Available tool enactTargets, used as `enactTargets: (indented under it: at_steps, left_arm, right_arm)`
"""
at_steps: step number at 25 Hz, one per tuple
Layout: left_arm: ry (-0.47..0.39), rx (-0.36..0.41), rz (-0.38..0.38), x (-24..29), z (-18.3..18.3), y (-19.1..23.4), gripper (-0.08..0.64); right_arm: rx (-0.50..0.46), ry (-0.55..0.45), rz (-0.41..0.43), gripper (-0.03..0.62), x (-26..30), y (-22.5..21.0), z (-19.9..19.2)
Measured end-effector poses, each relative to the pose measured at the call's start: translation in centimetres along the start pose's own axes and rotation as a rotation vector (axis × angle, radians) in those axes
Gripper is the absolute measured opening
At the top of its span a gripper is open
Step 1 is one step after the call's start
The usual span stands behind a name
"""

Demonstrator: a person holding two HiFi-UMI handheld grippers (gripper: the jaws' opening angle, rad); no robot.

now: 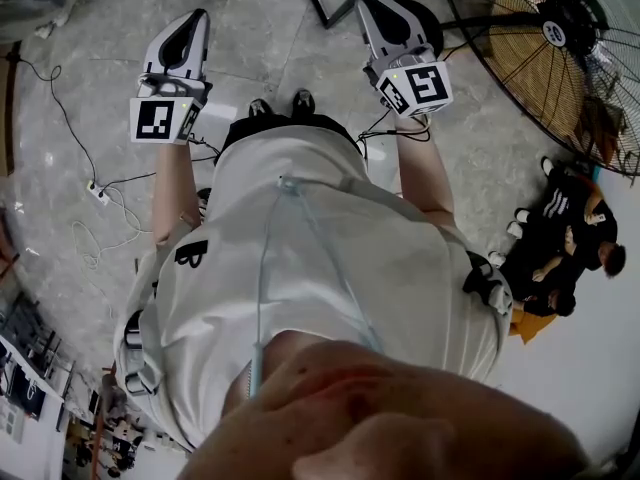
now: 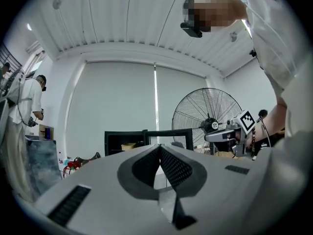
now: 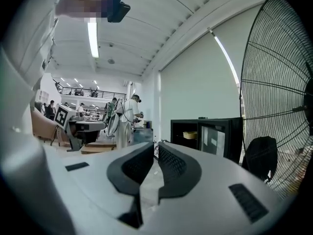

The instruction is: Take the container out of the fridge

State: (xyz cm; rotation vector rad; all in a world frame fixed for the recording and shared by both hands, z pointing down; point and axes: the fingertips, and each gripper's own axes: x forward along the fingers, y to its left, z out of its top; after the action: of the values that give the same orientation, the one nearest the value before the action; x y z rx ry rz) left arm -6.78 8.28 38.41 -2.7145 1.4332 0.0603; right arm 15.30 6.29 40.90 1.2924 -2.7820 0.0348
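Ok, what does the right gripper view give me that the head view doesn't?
Only the right gripper view: the container on a shelf inside the open fridge, and the right gripper's fingers shut with nothing between them. Only the head view: the power strip on the floor and the person's shoes. Both: the big fan and the left gripper.

Container point(image 3: 190, 135) in fridge point(image 3: 185, 123); fan point(image 3: 279, 106) R of fridge

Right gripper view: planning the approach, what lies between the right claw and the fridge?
Nothing shows between them in the right gripper view: the right claw faces the open fridge, container inside.
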Motion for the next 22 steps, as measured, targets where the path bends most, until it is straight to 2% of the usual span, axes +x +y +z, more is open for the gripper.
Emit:
enactTargets:
  at_steps: [3, 9, 18, 22]
  left_arm:
    - [0.013, 0.0, 0.002, 0.0, -0.1, 0.1, 0.009]
    - [0.056, 0.032, -0.005, 0.0, -0.6, -0.6, 0.009]
    - [0.046, 0.054, -0.034, -0.8, -0.6, -0.8, 0.009]
    - [0.04, 0.033, -0.02, -1.0, -0.8, -0.4, 0.009]
  right_arm:
    - [0.007, 0.007, -0.005, 0.067, 0.0, -0.1, -0.1]
    - [0.031, 0.009, 0.009, 0.119, 0.1, 0.1, -0.2]
    - [0.042, 0.02, 0.016, 0.23, 0.2, 1.1, -0.5]
    - [0.034, 0.024, 0.006, 0.268, 0.3, 1.2, -0.6]
